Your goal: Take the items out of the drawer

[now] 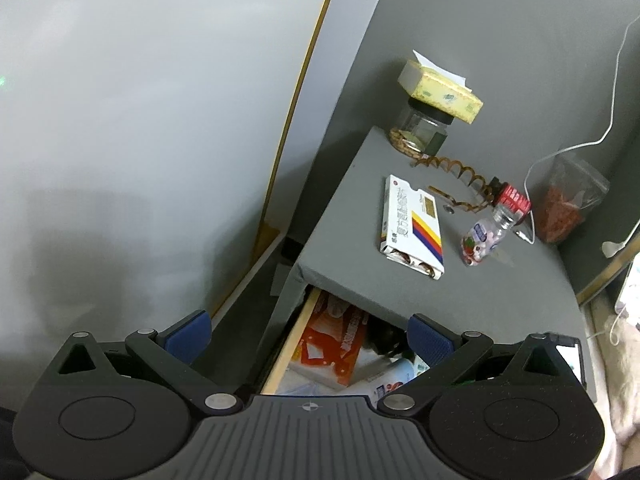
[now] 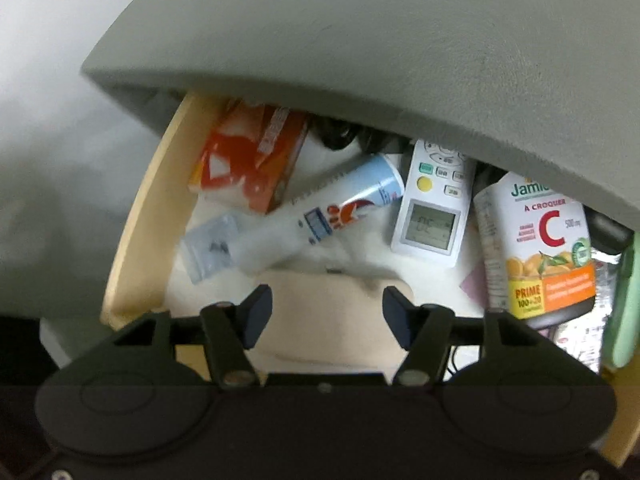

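Note:
The drawer (image 2: 136,232) stands pulled out under the grey nightstand top (image 2: 360,40). Inside lie an orange box (image 2: 248,160), a white and blue tube (image 2: 320,212), a white remote with a display (image 2: 434,204), a vitamin C bottle (image 2: 540,248) and a small clear bag (image 2: 212,248). My right gripper (image 2: 326,300) points steeply down into the drawer, open, over a beige item (image 2: 328,328), with nothing between its pads. My left gripper (image 1: 308,332) hangs wide open and empty over the drawer's left side (image 1: 296,340), where the orange box (image 1: 340,340) shows.
On the nightstand top (image 1: 460,288) lie a white medicine box (image 1: 412,228), a small red-capped bottle (image 1: 492,232), a glass jar (image 1: 424,128) under a tissue pack (image 1: 440,88), a bead string and a bag of red bits (image 1: 568,204). A white cable (image 1: 612,92) hangs at the right. A green object (image 2: 622,304) lies at the drawer's right end.

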### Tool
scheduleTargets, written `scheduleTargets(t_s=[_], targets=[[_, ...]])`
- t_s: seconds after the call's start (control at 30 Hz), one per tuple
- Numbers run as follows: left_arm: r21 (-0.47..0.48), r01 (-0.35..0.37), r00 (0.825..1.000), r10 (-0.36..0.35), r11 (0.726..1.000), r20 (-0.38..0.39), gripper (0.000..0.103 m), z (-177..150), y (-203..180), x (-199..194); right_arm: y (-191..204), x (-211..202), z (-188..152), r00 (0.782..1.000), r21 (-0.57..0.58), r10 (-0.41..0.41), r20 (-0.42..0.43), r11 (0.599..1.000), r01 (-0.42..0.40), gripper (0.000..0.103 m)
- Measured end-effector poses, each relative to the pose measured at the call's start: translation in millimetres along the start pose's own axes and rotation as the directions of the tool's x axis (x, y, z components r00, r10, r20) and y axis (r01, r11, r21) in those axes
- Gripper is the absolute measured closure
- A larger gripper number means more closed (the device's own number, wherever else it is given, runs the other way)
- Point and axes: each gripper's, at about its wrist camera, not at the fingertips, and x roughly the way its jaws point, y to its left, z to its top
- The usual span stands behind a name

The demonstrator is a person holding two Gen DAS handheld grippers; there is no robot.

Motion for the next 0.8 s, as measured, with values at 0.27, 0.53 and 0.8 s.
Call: scheduleTargets(t_s=[0.27,0.53,0.8], targets=[[0.028,0.0,1.0,0.0,1.0,-0.012,0.0,-2.6,-4.4,1.1,22.7,5.3,10.0,0.992,-0.246,0.098,-0.085,0.962,-0.117,0.034],[0.008,0.007,1.0,-0.007,1.0,-0.02,0.0,-3.2,-3.3,2.3,-17.0,2.3,-18.7,0.996,-0.704,0.048,-0.076,0.705,-0.088,0.024],[0.061,0.013,0.999,-0.01,0.998,-0.04,0.0,-7.4,-13.7,6.5,-9.6,21.0,-33.8,0.991,-0.871,0.109,-0.078,0.477,-0.121,0.025]])
